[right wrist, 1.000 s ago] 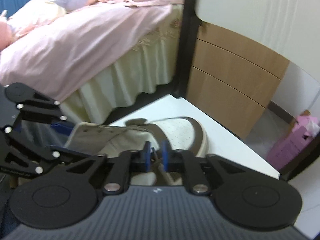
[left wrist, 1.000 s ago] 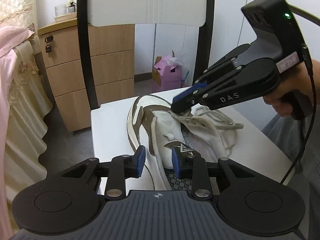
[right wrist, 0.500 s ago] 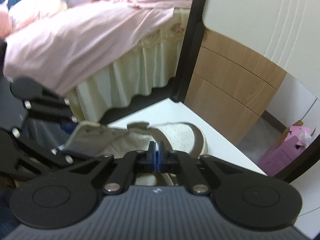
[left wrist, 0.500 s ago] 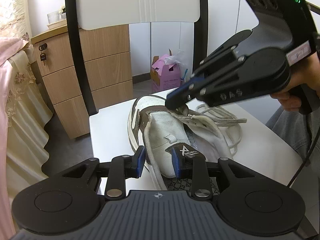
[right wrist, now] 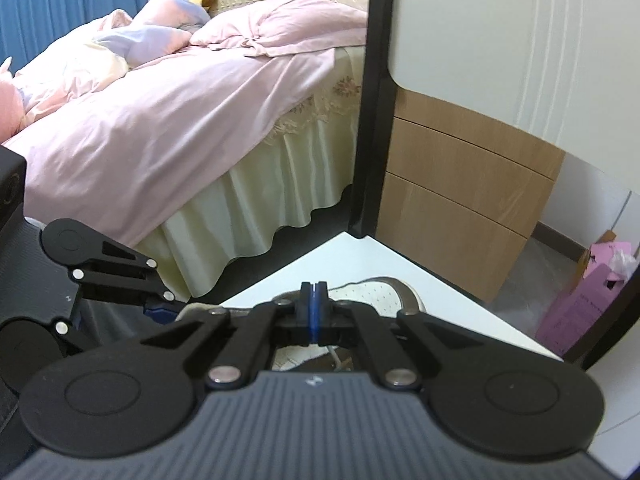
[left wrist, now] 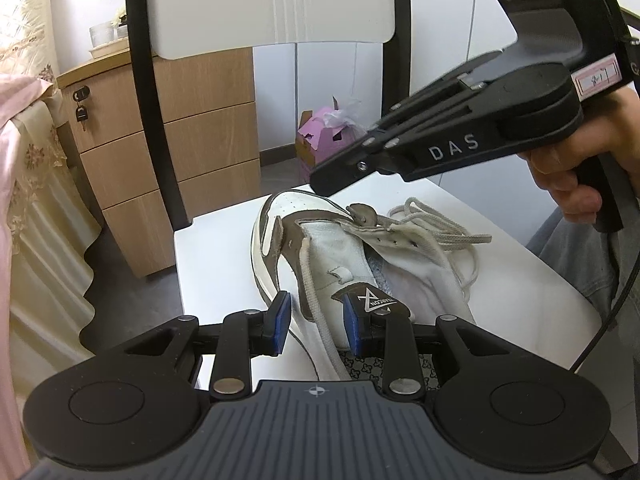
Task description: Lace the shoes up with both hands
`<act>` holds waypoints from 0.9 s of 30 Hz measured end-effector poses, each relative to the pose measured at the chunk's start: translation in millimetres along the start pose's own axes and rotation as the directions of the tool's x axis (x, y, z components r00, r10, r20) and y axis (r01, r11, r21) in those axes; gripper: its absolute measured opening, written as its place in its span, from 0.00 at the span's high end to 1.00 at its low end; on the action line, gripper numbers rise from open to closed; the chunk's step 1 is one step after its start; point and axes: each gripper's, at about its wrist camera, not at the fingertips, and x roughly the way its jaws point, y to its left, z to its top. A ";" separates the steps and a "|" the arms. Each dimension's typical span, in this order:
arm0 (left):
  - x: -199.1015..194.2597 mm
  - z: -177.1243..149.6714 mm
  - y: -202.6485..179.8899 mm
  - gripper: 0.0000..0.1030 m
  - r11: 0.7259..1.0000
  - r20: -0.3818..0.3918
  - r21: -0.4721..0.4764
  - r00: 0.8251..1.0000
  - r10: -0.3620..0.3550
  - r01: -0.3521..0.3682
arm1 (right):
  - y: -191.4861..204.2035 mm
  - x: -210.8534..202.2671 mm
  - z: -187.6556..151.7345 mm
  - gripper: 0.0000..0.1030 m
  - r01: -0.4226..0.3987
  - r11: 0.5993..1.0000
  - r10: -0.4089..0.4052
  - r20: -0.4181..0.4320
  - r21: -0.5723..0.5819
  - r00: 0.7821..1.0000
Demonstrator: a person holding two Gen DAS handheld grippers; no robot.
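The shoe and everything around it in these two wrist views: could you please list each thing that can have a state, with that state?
Shoe: lying on the white chair seat, only partly laced.
Lace: loose, piled beside the shoe.
Left gripper: jaws part open, astride the shoe's collar and a lace strand.
Right gripper: jaws shut, nothing visible between them.
Drawers: closed, key in the top lock.
Pink box: flaps open.

Shoe (left wrist: 320, 264), centre of the left wrist view: smooth white leather with matt brown suede trim; laces (left wrist: 436, 236) of woven cord; chair seat (left wrist: 224, 248) smooth, matt white; drawer unit (left wrist: 192, 136), upper left, wood-grain laminate; bedspread (right wrist: 168, 120), upper left of the right wrist view, soft pink cloth
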 end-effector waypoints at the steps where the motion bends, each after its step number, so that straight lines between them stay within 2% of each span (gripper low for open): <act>1: 0.3 0.4 1.2 0.69 1.000 0.001 -0.006 1.000 0.006 -0.006 | -0.7 -0.8 -0.7 1.00 0.003 1.000 -0.003 -0.001 0.006 1.000; 4: 3.1 1.7 4.7 0.68 0.999 0.003 -0.023 0.999 0.037 -0.037 | -2.6 -1.7 -1.3 0.98 0.009 1.000 -0.009 0.004 0.022 1.000; 9: 6.1 3.2 6.1 0.69 0.998 0.008 -0.043 0.999 0.045 -0.044 | -4.6 -2.7 -2.2 0.96 0.020 0.999 -0.020 0.007 0.039 1.000; 11: 5.0 3.1 6.3 0.84 0.998 0.012 -0.046 0.999 0.039 -0.039 | -5.7 -3.0 -2.8 0.96 0.024 0.999 -0.024 0.007 0.043 1.000; 13: 3.4 2.8 4.7 0.89 0.998 0.017 -0.036 0.999 0.050 -0.049 | -7.4 -3.4 -2.9 0.96 0.029 0.998 -0.030 0.008 0.050 1.000; 19: -1.2 1.7 13.9 0.91 0.997 0.012 -0.054 0.998 0.056 -0.055 | -11.4 -6.2 -3.7 0.95 0.035 0.997 -0.036 0.015 0.067 0.999; 23: -6.0 -0.7 19.7 0.91 0.998 0.011 -0.058 0.999 0.039 -0.038 | -12.7 -7.9 -4.7 0.86 0.031 0.997 -0.033 0.014 0.072 0.999; 27: -8.4 -3.2 23.6 0.91 0.998 0.004 -0.066 1.000 0.023 -0.022 | -14.1 -10.9 -4.5 0.83 0.027 0.996 -0.029 0.022 0.080 0.999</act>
